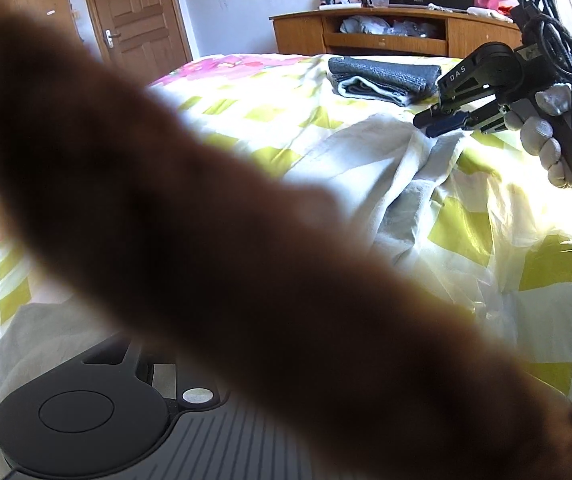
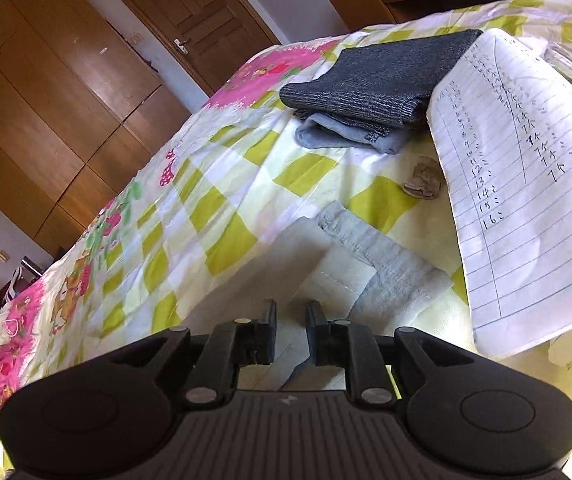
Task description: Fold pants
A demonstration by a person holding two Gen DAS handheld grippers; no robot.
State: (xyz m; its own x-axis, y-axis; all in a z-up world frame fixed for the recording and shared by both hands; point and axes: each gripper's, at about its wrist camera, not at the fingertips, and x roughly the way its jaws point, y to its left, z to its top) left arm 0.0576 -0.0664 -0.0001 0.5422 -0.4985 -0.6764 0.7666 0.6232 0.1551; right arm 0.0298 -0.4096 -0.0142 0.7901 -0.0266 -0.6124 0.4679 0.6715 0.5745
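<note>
Right gripper [image 2: 290, 334]: your black ribbed body, round side discs, silver screws.
Glove [image 1: 546, 136]: grey knit.
Cable [image 1: 558, 32]: black, coiled at one o'clock.

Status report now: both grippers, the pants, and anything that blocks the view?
Right gripper open, nothing held, over pale pants on bed. Left gripper state unclear: blurred brown thing covers its camera. Lined paper beside pants.

A blurred brown shape [image 1: 245, 240] close to the lens hides the left tool's fingers and much of the bed [image 1: 265, 112]
</note>
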